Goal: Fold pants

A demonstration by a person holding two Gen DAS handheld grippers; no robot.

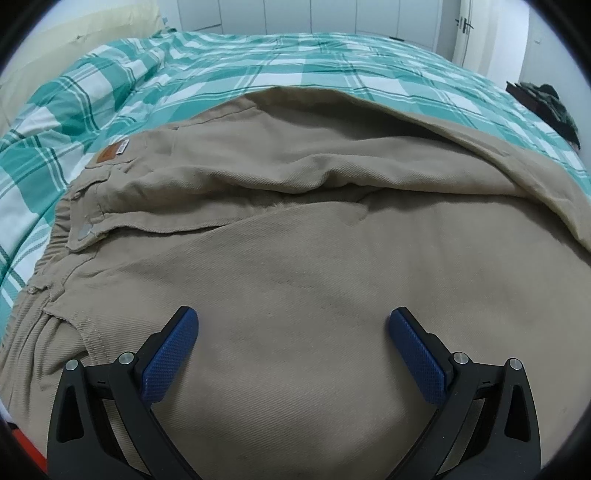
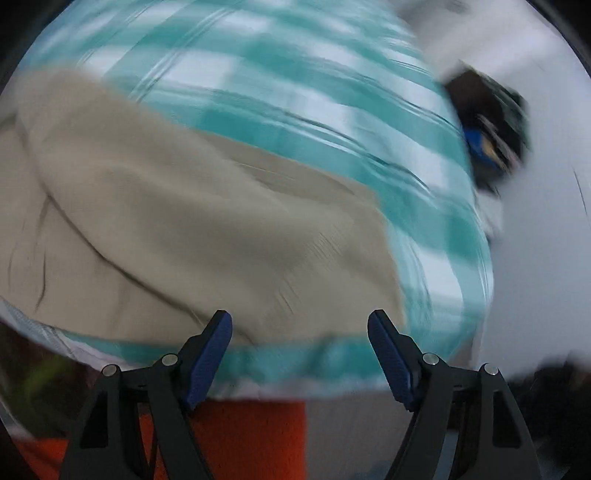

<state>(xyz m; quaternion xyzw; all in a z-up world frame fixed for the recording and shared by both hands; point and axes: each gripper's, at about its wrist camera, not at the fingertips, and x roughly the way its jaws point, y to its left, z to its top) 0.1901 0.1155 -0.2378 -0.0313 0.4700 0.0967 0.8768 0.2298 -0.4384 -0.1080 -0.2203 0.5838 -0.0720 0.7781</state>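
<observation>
**On the bed: both grippers released over the khaki pants**

Across the bed I see the pants (image 1: 295, 229) spread on a teal-and-white plaid sheet (image 1: 229, 70), filling most of the left wrist view.

- Left gripper (image 1: 293, 321): jaws spread wide, nothing between them, blue pads (image 1: 171, 354) at 7 and 5 o'clock of the frame. It sits above flat khaki cloth; I can't tell if the tips touch the fabric.
- Waistband end of the pants is at 9 o'clock in the left view: metal snap button (image 1: 85, 231), and a brown leather patch (image 1: 108, 154) with a white label beside it at about 10 o'clock.
- One layer of khaki is folded over across the middle, its curved edge running from 12 toward 3 o'clock.
- Dark clothing heap (image 1: 554, 107) lies at 2 o'clock, off the pants, at the bed's far edge.
- White door (image 1: 466, 29) and wardrobe panels at 12 to 1 o'clock.

Right wrist view is heavily motion-blurred.

- Right gripper (image 2: 299, 323): jaws released, wide apart, holding nothing.
- Pants (image 2: 192, 236) occupy 9 o'clock through centre; sheet (image 2: 295, 110) wraps from 12 to 4 o'clock.
- Pants edge lies just ahead of the tips, near the bed's near edge.
- Something orange (image 2: 251, 435) shows at 6 o'clock below the bed edge; too blurred to identify.
- Dark blurred object (image 2: 491, 133) at 2 o'clock, unidentifiable.
</observation>
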